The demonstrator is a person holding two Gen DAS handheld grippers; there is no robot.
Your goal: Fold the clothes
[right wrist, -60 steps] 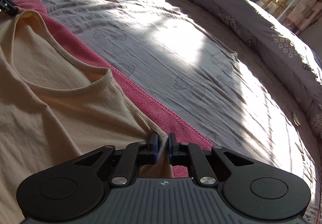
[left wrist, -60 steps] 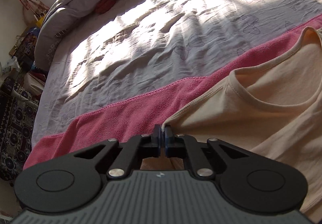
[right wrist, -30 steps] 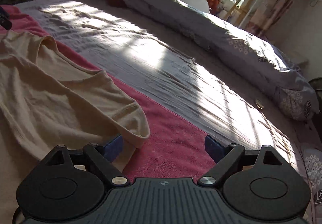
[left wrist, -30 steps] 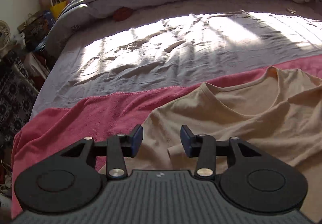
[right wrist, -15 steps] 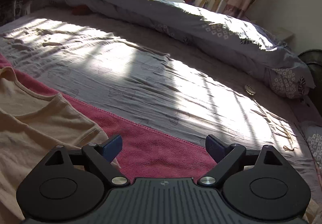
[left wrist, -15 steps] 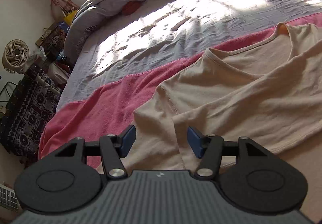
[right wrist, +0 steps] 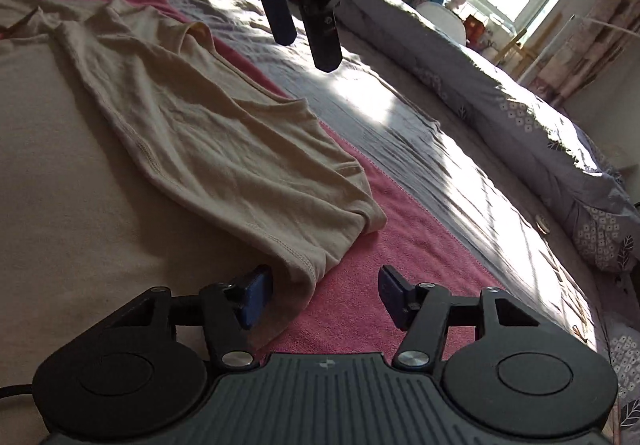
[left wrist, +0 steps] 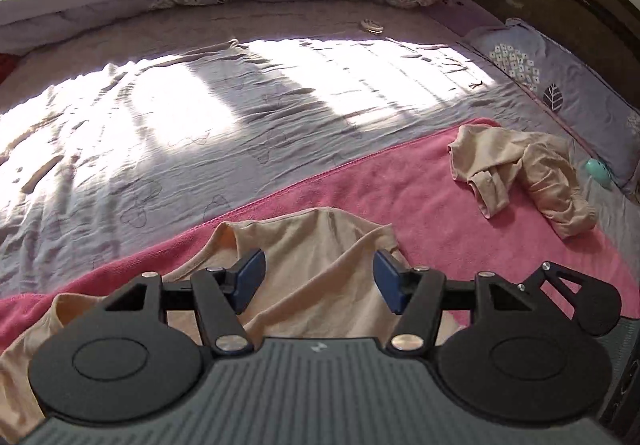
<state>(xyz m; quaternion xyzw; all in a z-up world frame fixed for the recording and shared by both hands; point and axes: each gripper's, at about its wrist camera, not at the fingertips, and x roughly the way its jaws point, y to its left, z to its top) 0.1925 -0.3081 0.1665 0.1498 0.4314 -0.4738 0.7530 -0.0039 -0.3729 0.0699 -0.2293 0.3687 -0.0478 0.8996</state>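
Note:
A beige T-shirt lies on a pink towel on the bed, its upper part folded over the body. It also shows in the left wrist view. My left gripper is open and empty above the shirt's folded edge; it also hangs at the top of the right wrist view. My right gripper is open and empty, low at the shirt's right corner, its left fingertip close beside the sleeve hem.
A second crumpled beige garment lies on the pink towel to the right. A teal object sits by the pillow. The grey sheet and a rolled duvet lie beyond.
Both grippers opened and let go of the shirt's shoulders, then drew back. The left gripper swung right over the shirt. The right gripper dropped low beside the shirt's right corner.

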